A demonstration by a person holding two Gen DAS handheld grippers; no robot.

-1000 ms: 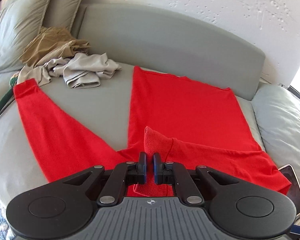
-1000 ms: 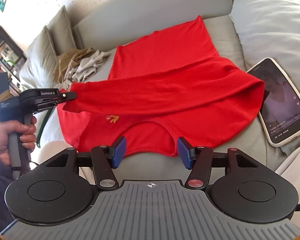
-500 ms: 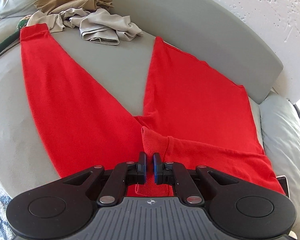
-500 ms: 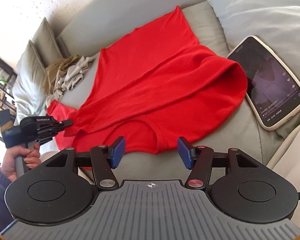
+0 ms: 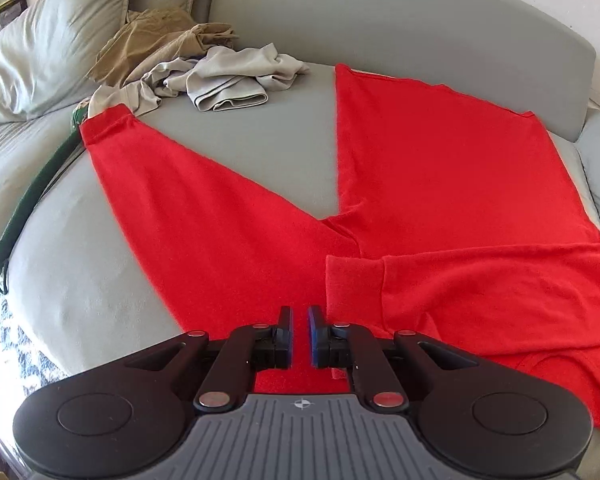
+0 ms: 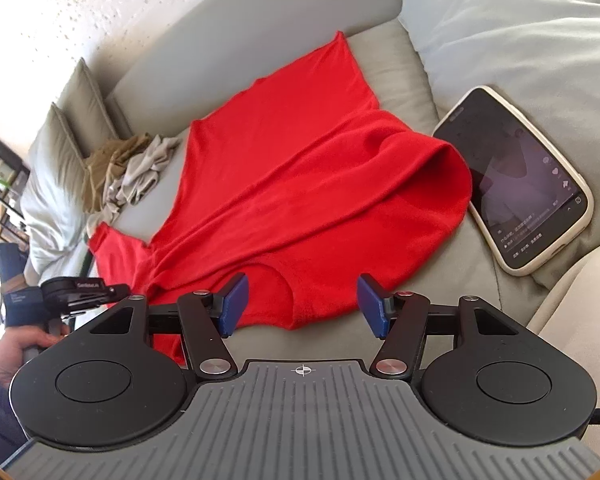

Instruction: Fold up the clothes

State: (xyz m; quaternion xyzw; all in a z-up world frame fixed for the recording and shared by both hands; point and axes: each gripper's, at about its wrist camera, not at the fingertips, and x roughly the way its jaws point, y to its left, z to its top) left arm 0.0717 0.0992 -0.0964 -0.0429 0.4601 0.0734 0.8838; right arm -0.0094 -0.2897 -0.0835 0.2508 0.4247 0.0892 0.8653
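Left wrist view: our left tongs (image 5: 299, 316) stand nearly shut, though we cannot tell whether they pinch cloth, just short of the cuff (image 5: 354, 284) of the red long-sleeved top's (image 5: 452, 176) folded sleeve, which runs rightward across the body on the sofa (image 5: 260, 152). Our right tongs (image 6: 300, 300) hang wide and empty over the neckline (image 6: 276, 300), nearer the body.

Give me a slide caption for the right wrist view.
Open right gripper above a red sweater's neckline on a sofa, phone alongside.

The left hand-held gripper (image 5: 299, 322) has lowered the red sleeve (image 5: 352, 280) onto the shirt.
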